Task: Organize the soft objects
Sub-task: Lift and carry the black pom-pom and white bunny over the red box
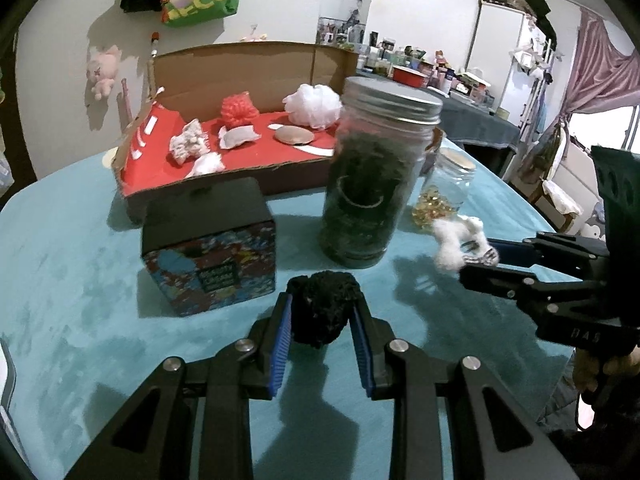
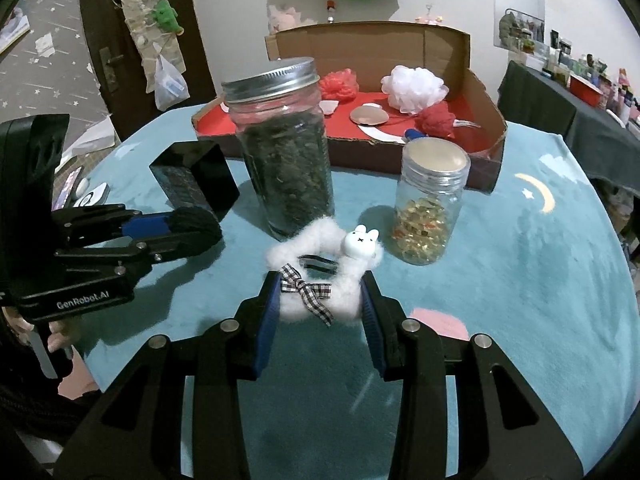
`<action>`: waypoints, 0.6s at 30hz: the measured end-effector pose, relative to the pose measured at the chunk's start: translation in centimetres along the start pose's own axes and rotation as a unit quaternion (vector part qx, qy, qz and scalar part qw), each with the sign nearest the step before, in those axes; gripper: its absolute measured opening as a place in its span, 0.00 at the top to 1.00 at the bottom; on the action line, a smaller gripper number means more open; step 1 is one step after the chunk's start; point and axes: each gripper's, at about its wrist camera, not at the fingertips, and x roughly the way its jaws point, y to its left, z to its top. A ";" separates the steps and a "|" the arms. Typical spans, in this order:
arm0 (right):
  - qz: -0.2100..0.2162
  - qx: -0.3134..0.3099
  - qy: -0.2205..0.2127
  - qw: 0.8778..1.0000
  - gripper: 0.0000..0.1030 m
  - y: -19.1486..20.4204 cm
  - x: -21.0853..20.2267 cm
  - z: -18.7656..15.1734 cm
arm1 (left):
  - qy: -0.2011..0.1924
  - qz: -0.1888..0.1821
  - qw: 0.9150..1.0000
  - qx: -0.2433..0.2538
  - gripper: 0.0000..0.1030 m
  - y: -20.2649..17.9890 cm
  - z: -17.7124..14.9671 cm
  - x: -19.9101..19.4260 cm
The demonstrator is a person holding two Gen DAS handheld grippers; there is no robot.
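Altogether two jars (image 2: 285, 148), two held scrunchies (image 2: 320, 268).

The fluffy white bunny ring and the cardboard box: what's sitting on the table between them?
The small jar of gold bits stands between the bunny ring and the cardboard box, clearest in the right wrist view.

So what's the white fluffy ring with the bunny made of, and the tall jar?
The fluffy ring looks like soft white plush or fleece, fuzzy at the edges, with a smooth, probably plastic bunny and a checked fabric bow. The tall jar looks like clear glass, since you see dark stuff inside, with a dull silver metal-looking screw lid.
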 end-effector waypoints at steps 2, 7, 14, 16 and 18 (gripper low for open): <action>-0.004 0.003 0.003 1.000 0.64 -0.3 0.0 -0.2 | 0.003 0.006 1.000 -0.006 0.70 0.6 -0.3 -0.2; -0.016 0.019 0.011 1.000 0.64 -1.8 -0.1 -0.8 | 0.008 0.024 0.999 -0.025 0.70 2.7 -1.0 -1.0; -0.041 0.037 0.013 0.998 0.64 -4.9 -0.5 -1.3 | 0.014 0.056 0.997 -0.044 0.70 6.6 -1.7 -1.8; -0.052 0.032 0.010 0.998 0.64 -5.6 -0.6 -1.2 | 0.013 0.063 0.997 -0.040 0.70 7.5 -1.6 -1.9; -0.064 0.027 0.010 0.998 0.64 -6.4 -0.5 -1.0 | 0.012 0.068 0.997 -0.033 0.70 8.3 -1.4 -1.8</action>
